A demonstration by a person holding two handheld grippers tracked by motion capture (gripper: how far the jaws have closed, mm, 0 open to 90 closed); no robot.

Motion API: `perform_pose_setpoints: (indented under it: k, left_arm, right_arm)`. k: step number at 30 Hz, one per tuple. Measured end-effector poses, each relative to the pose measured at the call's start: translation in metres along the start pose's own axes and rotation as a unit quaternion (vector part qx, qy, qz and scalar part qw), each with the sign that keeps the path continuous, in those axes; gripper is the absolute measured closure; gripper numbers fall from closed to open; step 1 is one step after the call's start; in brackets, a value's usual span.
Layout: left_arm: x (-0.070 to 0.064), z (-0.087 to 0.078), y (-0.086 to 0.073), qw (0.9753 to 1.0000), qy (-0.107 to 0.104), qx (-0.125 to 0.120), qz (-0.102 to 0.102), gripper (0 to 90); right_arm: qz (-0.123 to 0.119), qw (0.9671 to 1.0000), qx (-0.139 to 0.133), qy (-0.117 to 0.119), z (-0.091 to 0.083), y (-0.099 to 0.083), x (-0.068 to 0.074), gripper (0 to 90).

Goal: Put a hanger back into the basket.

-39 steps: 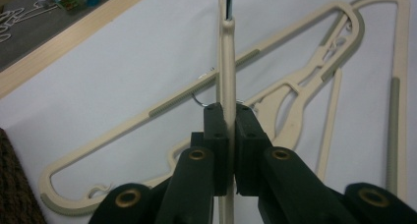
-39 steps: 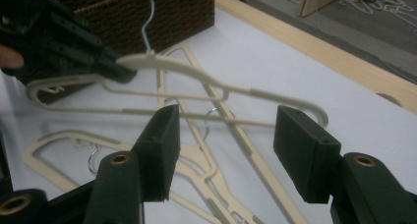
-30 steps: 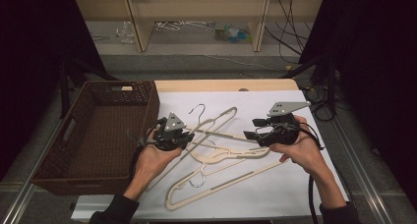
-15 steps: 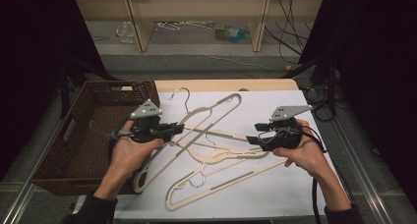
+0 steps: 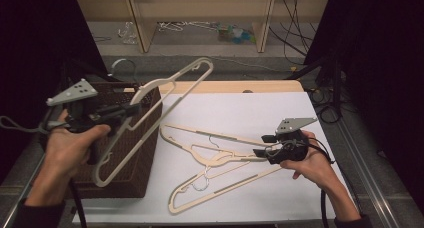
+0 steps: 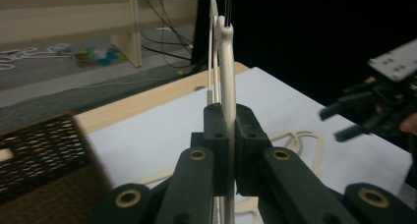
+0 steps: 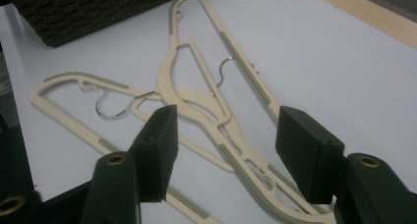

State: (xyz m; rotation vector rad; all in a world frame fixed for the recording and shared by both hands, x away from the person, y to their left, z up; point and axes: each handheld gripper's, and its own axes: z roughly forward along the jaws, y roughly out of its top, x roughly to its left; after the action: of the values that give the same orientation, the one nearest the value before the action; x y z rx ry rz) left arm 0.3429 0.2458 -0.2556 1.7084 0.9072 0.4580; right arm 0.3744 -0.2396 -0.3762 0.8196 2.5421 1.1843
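My left gripper [image 5: 131,109] is shut on a cream plastic hanger [image 5: 145,89] and holds it in the air, tilted, above the brown wicker basket [image 5: 145,155]. In the left gripper view the hanger [image 6: 227,62] stands edge-on between the closed jaws of the left gripper [image 6: 226,135]. Two more cream hangers [image 5: 220,159] with metal hooks lie crossed on the white table top [image 5: 240,108]. My right gripper [image 5: 260,145] hovers open at their right ends. In the right gripper view both hangers [image 7: 196,101] lie under the spread jaws of the right gripper [image 7: 221,135], which hold nothing.
The basket stands at the table's left edge, under the lifted hanger, and its corner [image 7: 74,8] reaches close to the lying hangers. A wooden strip [image 5: 240,86] borders the table's far side. Shelving and cables lie on the floor beyond.
My left gripper has lifted one hanger off the pile and carried it up and left over the basket. The right gripper has stayed near the two lying hangers.
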Motion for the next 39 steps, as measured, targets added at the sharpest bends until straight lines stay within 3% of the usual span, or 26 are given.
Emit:
perform_pose_setpoints:
  k: [4, 5, 6, 7, 8, 11, 14, 17, 18, 20, 24, 27, 28, 29, 32, 33, 39]
  left_arm:
    - [0.038, -0.008, -0.005, 0.9997, 0.020, -0.010, 0.009, 86.0]
    - [0.054, -0.009, -0.010, 0.9994, 0.034, -0.008, 0.004, 86.0]
    - [0.054, -0.009, -0.010, 0.9994, 0.034, -0.008, 0.004, 86.0]
    - [0.070, -0.010, -0.016, 0.9986, 0.053, -0.008, -0.005, 86.0]
    - [0.070, -0.010, -0.016, 0.9986, 0.053, -0.008, -0.005, 86.0]
    - [0.091, -0.011, -0.024, 0.9971, 0.075, -0.001, -0.012, 86.0]
    - [0.110, -0.012, -0.030, 0.9967, 0.080, 0.002, 0.015, 86.0]
    - [0.124, -0.013, -0.038, 0.9961, 0.085, 0.009, 0.021, 86.0]
    - [0.128, -0.014, -0.040, 0.9957, 0.086, 0.012, 0.034, 86.0]
    - [0.138, -0.015, -0.049, 0.9943, 0.099, 0.029, 0.027, 86.0]
    - [0.146, -0.015, -0.060, 0.9942, 0.095, 0.046, 0.022, 85.9]
    - [0.154, -0.015, -0.073, 0.9953, 0.072, 0.057, 0.033, 86.0]
    - [0.154, -0.015, -0.073, 0.9953, 0.072, 0.057, 0.033, 86.0]
    - [0.154, -0.014, -0.076, 0.9956, 0.072, 0.057, 0.019, 86.0]
    - [0.155, -0.014, -0.082, 0.9957, 0.066, 0.063, 0.019, 86.0]
    - [0.158, -0.014, -0.082, 0.9955, 0.060, 0.064, 0.036, 86.0]
    - [0.162, -0.023, -0.088, 0.9956, 0.055, 0.069, 0.032, 86.0]
  right_arm:
    - [-0.004, 1.0000, 0.000, -0.001, 0.004, -0.008, 0.005, 36.4]
    - [-0.005, 1.0000, -0.001, -0.004, 0.005, -0.010, 0.006, 35.7]
    - [-0.005, 1.0000, -0.001, -0.004, 0.005, -0.010, 0.006, 35.7]
    - [-0.005, 1.0000, -0.002, -0.007, 0.006, -0.012, 0.006, 34.4]
    - [-0.005, 1.0000, -0.002, -0.007, 0.006, -0.012, 0.006, 34.4]
    - [-0.002, 1.0000, 0.002, -0.007, 0.006, -0.016, 0.005, 34.3]
    - [-0.001, 1.0000, 0.007, -0.005, 0.007, -0.018, 0.005, 34.2]
    - [-0.005, 0.9999, 0.013, -0.003, 0.009, -0.021, 0.004, 34.3]
    - [-0.002, 0.9999, 0.015, -0.004, 0.009, -0.022, 0.004, 34.3]
    - [-0.002, 0.9999, 0.017, -0.003, 0.009, -0.023, 0.003, 34.4]
    - [0.001, 0.9998, 0.018, -0.006, 0.008, -0.024, 0.002, 34.5]
    - [0.001, 0.9998, 0.021, -0.006, 0.008, -0.025, 0.001, 34.4]
    - [0.001, 0.9998, 0.021, -0.006, 0.008, -0.025, 0.001, 34.4]
    - [0.000, 0.9997, 0.023, -0.003, 0.009, -0.025, 0.001, 34.4]
    - [0.001, 0.9997, 0.026, -0.004, 0.010, -0.026, 0.001, 34.5]
    - [0.003, 0.9998, 0.020, -0.008, 0.011, -0.026, 0.002, 34.4]
    - [-0.003, 0.9996, 0.028, -0.004, 0.010, -0.026, 0.000, 34.5]
